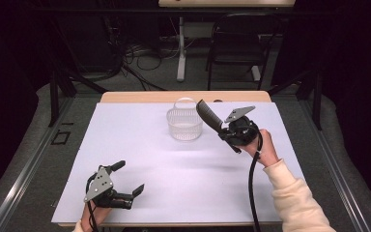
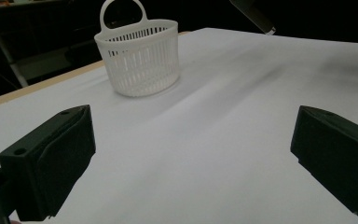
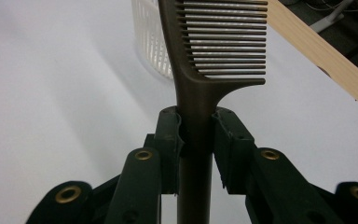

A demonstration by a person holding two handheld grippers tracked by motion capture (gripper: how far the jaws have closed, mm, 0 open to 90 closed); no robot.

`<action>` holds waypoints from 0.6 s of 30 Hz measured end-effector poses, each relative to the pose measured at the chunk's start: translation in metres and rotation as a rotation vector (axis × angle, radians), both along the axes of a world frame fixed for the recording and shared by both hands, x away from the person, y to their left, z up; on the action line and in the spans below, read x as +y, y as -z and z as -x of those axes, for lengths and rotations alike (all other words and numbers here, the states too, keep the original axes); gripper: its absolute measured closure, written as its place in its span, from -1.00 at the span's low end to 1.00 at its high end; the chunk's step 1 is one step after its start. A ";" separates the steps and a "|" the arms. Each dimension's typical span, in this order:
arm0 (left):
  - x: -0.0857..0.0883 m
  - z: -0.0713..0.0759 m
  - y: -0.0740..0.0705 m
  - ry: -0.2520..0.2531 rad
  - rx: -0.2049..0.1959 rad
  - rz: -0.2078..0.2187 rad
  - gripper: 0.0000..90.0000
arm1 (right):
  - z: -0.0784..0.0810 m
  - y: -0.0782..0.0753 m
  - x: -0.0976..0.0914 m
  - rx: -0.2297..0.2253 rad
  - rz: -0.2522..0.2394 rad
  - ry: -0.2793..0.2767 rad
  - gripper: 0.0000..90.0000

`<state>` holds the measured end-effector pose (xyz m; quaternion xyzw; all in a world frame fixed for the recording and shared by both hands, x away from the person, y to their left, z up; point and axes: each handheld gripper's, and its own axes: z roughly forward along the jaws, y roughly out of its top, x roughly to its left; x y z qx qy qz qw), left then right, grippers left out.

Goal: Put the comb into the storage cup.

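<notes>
A dark brown comb (image 3: pixel 200 60) is clamped by its handle in my right gripper (image 3: pixel 196 135), teeth end pointing away. In the high view the comb (image 1: pixel 208 116) slants up and left from the right gripper (image 1: pixel 229 133), its tip beside the right rim of a small white plastic basket (image 1: pixel 184 124) with a loop handle. The basket (image 2: pixel 139 56) stands upright at the far middle of the white sheet. My left gripper (image 1: pixel 128 179) rests low at the near left, jaws wide apart with nothing between them. The comb's tip (image 2: pixel 254 14) shows at the top of the left gripper view.
A white sheet (image 1: pixel 174 169) covers the wooden table (image 1: pixel 140 96), whose far edge shows bare. Behind the table stand a black chair (image 1: pixel 236 43), a white table leg (image 1: pixel 181 48) and cables on the floor. Dark curtains flank both sides.
</notes>
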<state>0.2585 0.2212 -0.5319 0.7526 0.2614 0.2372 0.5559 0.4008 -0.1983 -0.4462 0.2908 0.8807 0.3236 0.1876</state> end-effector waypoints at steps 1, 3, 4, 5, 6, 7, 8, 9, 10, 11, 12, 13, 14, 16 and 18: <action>0.000 0.000 0.000 0.000 0.000 0.000 -1.00 | 0.000 -0.001 0.000 -0.001 0.001 -0.002 0.62; 0.000 0.000 0.000 0.000 0.001 0.002 -1.00 | -0.001 -0.002 0.001 -0.004 0.002 -0.002 0.61; 0.000 0.000 0.000 0.000 0.001 0.001 -1.00 | -0.001 -0.002 0.002 -0.004 0.003 -0.001 0.62; 0.000 0.000 0.000 0.000 -0.001 -0.001 -1.00 | -0.001 -0.003 0.002 -0.001 0.007 -0.001 0.61; 0.000 0.000 0.000 0.000 0.001 0.001 -1.00 | -0.001 -0.004 0.003 -0.005 0.007 -0.004 0.62; 0.000 0.000 0.000 0.000 -0.001 -0.001 -1.00 | -0.001 -0.004 0.003 -0.003 0.009 -0.003 0.62; 0.000 0.000 0.000 -0.001 -0.001 -0.001 -1.00 | -0.002 -0.005 0.004 -0.008 0.011 -0.004 0.62; 0.000 0.000 0.000 0.000 0.000 0.000 -1.00 | -0.002 -0.005 0.004 -0.010 0.014 -0.004 0.62; 0.000 0.000 0.000 0.000 -0.001 -0.002 -1.00 | -0.002 -0.006 0.004 -0.008 0.015 -0.004 0.61; 0.000 0.000 0.000 0.000 -0.001 -0.002 -1.00 | -0.003 -0.006 0.005 -0.011 0.016 -0.008 0.62; 0.000 0.000 0.000 0.001 -0.001 -0.001 -1.00 | -0.003 -0.007 0.005 -0.011 0.019 -0.010 0.62; 0.000 0.000 0.000 0.001 0.001 0.000 -1.00 | -0.003 -0.008 0.005 -0.014 0.018 -0.008 0.62; 0.000 0.000 0.000 0.001 -0.001 -0.001 -1.00 | -0.003 -0.008 0.005 -0.013 0.019 -0.009 0.61; 0.000 0.000 0.000 0.001 0.001 0.003 -1.00 | -0.004 -0.009 0.006 -0.016 0.019 -0.004 0.61; 0.000 0.000 0.000 0.001 0.001 0.003 -1.00 | -0.004 -0.010 0.006 -0.014 0.019 -0.006 0.62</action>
